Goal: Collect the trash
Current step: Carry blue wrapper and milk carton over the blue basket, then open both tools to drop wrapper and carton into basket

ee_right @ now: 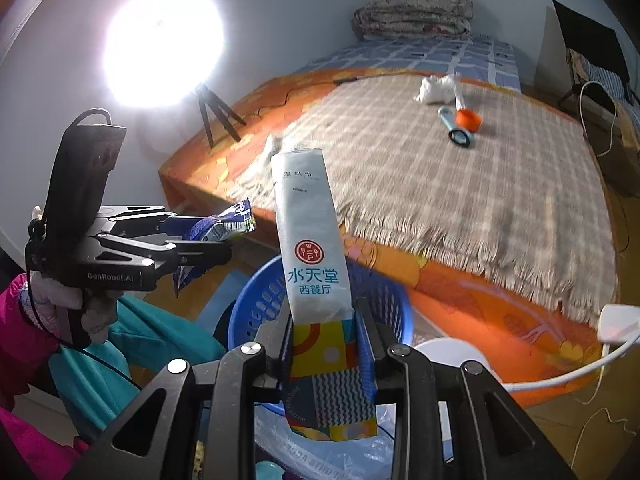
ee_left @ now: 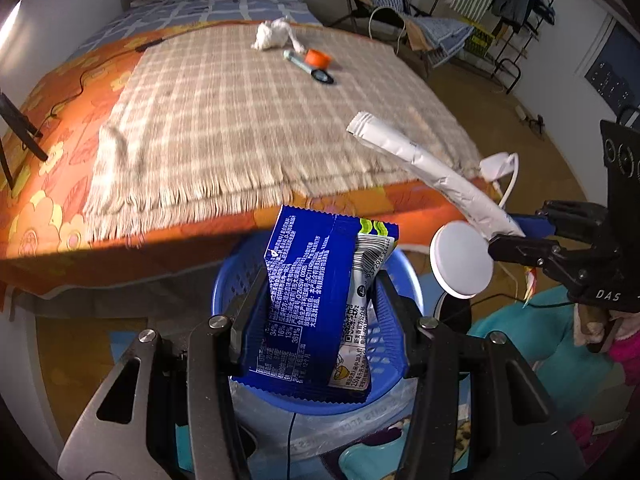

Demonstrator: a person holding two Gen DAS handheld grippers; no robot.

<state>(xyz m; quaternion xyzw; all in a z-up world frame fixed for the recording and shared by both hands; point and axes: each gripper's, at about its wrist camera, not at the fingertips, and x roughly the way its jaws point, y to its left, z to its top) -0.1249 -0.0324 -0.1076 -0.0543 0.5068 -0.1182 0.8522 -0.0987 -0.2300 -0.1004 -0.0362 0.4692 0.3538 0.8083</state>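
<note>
My left gripper (ee_left: 322, 292) is shut on a blue snack wrapper (ee_left: 296, 248), with a white barcoded wrapper (ee_left: 366, 280) pressed beside it. Both hang just over the blue perforated basket (ee_left: 240, 264). In the right wrist view, my right gripper (ee_right: 325, 332) is shut on a long white wet-wipe packet (ee_right: 308, 232) with a colourful lower end, upright over the basket (ee_right: 256, 300). Each gripper shows in the other's view. The right gripper (ee_left: 506, 236) holds the packet (ee_left: 424, 164) slanting up-left. The left gripper (ee_right: 208, 236) holds the wrapper (ee_right: 236, 220).
Behind the basket is a bed with a plaid cloth (ee_left: 260, 120). On it lie a crumpled white tissue (ee_left: 272, 34), an orange roll (ee_left: 318, 58) and a black ring (ee_left: 323, 77). A round white lamp (ee_left: 462, 260) stands right of the basket; a bright light on a tripod (ee_right: 164, 40) stands left.
</note>
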